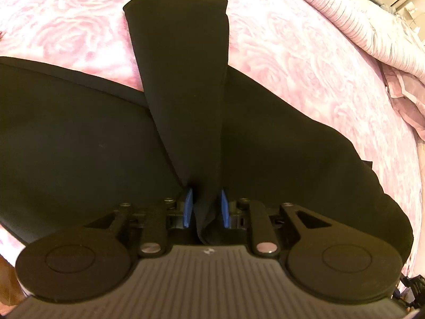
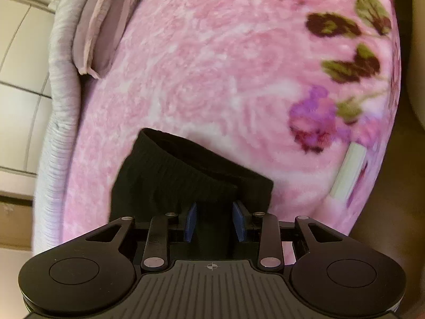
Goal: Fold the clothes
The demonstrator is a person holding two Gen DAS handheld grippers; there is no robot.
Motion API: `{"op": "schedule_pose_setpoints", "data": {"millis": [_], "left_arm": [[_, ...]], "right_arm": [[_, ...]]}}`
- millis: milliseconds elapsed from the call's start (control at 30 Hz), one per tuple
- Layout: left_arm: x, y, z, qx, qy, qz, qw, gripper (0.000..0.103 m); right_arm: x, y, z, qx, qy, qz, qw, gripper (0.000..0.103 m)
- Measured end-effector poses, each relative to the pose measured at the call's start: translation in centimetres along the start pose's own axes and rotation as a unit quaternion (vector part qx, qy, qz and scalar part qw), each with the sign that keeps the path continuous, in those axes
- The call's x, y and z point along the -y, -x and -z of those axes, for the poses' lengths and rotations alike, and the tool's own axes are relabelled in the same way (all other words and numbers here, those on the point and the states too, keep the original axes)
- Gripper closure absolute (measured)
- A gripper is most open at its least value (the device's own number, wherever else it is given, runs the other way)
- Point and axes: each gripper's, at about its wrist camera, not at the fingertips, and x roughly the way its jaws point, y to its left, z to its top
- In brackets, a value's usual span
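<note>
Gripping smooth black garment over plush pink rose blanket.
Left gripper and right gripper each clamp it; ribbed cuff at right.

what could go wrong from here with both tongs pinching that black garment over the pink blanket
1. The left tongs grip only a narrow bunched strip of the black garment; it may slip out mid-fold.
2. The right tongs hold the ribbed cuff, which looks doubled over, so the fold may trap a crease.
3. The plush pink blanket could drag on the cloth and skew the fold.
</note>
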Motion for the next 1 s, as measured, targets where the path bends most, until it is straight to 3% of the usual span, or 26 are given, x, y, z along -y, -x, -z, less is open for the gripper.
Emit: {"op": "schedule_pose_setpoints", "data": {"millis": [33,100,300,467,733,933,1000], "left_arm": [[0.0,0.1,0.0,0.004,-0.005,-0.003,1.0000,0.102],[-0.4,1.5,0.5,0.031,-0.014,-0.006,0.9994,0.102],[-3.0,6.2,4.0,0.100,-0.017,-0.008,0.9949,0.102],[-4.1,6.4,7.1,0.102,-0.029,-0.022,0.9941,0.102],[-4.1,7.2,8.9,0.132,-0.044,-0.026,0.9899,0.102],[-3.8,4.3,9.4,0.091,-0.082,-0.059,0.9907,0.101],[-3.5,3.7,9.4,0.078,-0.093,-0.071,0.9900,0.101]], "right_arm": [[-0.3,0.0,0.0,0.004,0.012,0.003,1.000,0.087],[-0.7,1.0,0.2,0.017,0.038,-0.006,0.999,0.090],[-0.7,2.6,0.4,0.025,0.069,-0.019,0.997,0.092],[0.0,2.7,0.3,0.019,0.077,-0.014,0.997,0.092],[0.8,3.0,0.4,0.015,0.087,-0.009,0.996,0.092],[1.5,1.9,0.9,0.008,0.091,0.028,0.995,0.091],[1.0,1.7,0.9,0.003,0.098,0.048,0.994,0.083]]}}
